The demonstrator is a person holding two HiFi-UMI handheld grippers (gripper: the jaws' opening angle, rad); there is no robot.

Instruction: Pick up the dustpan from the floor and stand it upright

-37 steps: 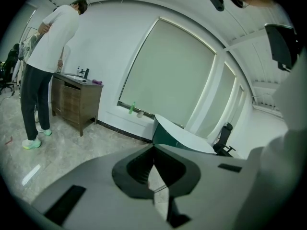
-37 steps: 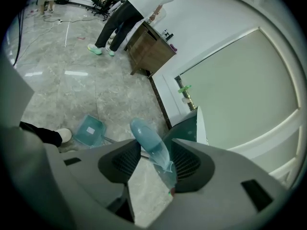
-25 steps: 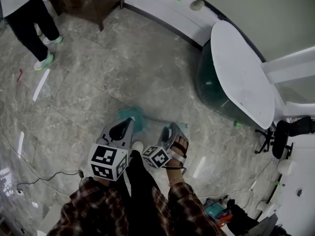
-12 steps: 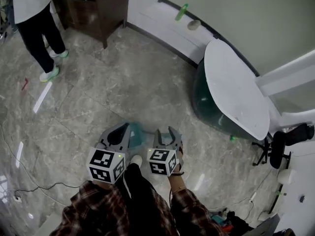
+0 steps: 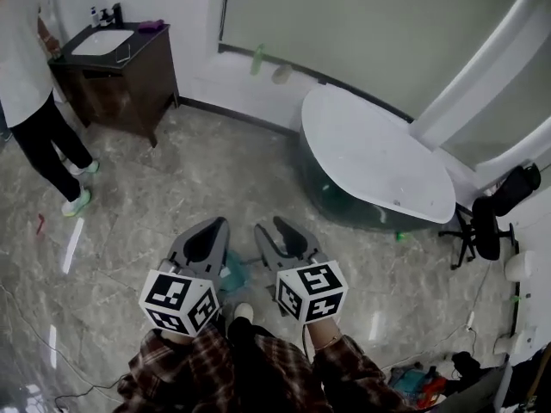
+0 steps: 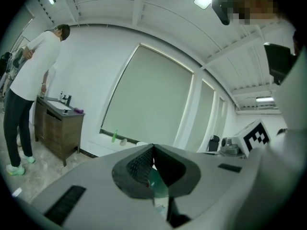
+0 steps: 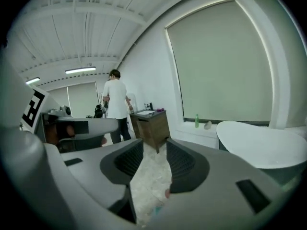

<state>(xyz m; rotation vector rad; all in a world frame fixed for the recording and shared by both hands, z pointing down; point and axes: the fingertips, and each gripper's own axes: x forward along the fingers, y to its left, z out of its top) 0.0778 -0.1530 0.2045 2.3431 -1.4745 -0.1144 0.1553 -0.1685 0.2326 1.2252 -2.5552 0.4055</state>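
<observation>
Only a small teal part of the dustpan (image 5: 232, 274) shows on the floor, low between my two raised grippers; whether it stands or lies I cannot tell. In the left gripper view a sliver of the teal dustpan (image 6: 157, 186) appears through the gap behind the jaws. My left gripper (image 5: 214, 224) is held high with its tips together and nothing pinched, and the left gripper (image 6: 152, 146) points roughly level at the window wall. My right gripper (image 5: 272, 225) is beside it, apart from the dustpan. The right gripper (image 7: 154, 145) has its jaws closing, with only floor between them.
A white oval table (image 5: 379, 157) on a dark green base stands ahead to the right. A dark wooden sink cabinet (image 5: 116, 76) is at the back left, with a person (image 5: 34, 101) beside it. A black office chair (image 5: 499, 205) is at the right. A green bottle (image 5: 257, 58) sits on the wall ledge.
Both grippers have risen well off the floor toward the head camera. The right gripper has rolled so its marker cube faces up. The dustpan, once in plain view, is now mostly hidden.
</observation>
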